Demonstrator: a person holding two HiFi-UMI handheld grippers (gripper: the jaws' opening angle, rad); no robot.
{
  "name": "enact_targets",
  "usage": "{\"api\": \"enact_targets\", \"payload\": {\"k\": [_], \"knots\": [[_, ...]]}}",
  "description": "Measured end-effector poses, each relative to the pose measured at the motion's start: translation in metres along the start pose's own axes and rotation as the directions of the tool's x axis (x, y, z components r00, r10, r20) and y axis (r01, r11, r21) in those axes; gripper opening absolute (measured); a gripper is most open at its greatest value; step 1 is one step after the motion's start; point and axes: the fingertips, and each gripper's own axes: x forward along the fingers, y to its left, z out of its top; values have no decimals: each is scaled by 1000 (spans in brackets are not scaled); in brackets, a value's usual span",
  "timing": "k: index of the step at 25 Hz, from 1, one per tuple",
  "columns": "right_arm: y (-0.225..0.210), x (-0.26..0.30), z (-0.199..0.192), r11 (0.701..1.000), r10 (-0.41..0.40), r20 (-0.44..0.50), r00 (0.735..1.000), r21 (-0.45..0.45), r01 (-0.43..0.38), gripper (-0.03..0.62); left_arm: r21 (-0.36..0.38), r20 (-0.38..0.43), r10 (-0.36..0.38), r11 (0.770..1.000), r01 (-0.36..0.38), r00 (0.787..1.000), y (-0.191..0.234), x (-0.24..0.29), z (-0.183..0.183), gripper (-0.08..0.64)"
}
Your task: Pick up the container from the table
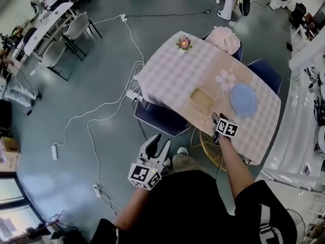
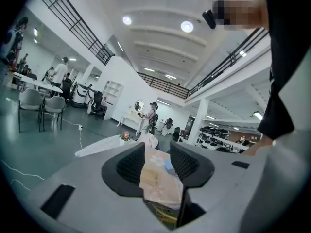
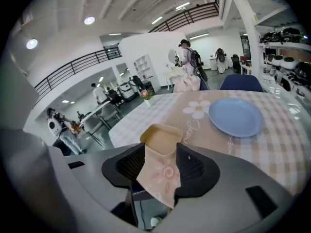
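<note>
The tan square container (image 1: 202,98) sits on the table (image 1: 167,75), which has a pink checked cloth; a blue plate (image 1: 244,99) is to its right. My right gripper (image 1: 216,119) is open over the table's near edge, a short way from the container. In the right gripper view the container (image 3: 161,139) lies just beyond the tips of the right gripper (image 3: 160,166), with nothing between them. My left gripper (image 1: 158,147) is open and empty, held low off the table's near-left corner. In the left gripper view, the left gripper (image 2: 158,164) points toward the table.
A small flower pot (image 1: 184,42) stands at the table's far corner. Blue chairs (image 1: 162,118) are tucked under the near and far sides, one bearing a pink cloth (image 1: 226,38). A wicker stool (image 1: 210,149) stands near my legs. Cables (image 1: 96,111) cross the floor at left. White shelving (image 1: 304,131) runs along the right.
</note>
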Motion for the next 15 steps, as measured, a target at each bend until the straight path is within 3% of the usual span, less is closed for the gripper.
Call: {"api": "enact_targets", "payload": {"k": [7,12,15], "knots": [[-37,97,-27,999,-51,-116,992,10,52,175,-25,-32,94,995,-95,995,31,25,0,147],[-52,133,-31,989,-118,-112,987,80,128,169,-46,-58,127,990,-130,990,43,42,-3,147],[-54,143,-35,985,-134,-104,985,98,144,122,-49,-51,149,987,-152,987,50,44,1,146]]}}
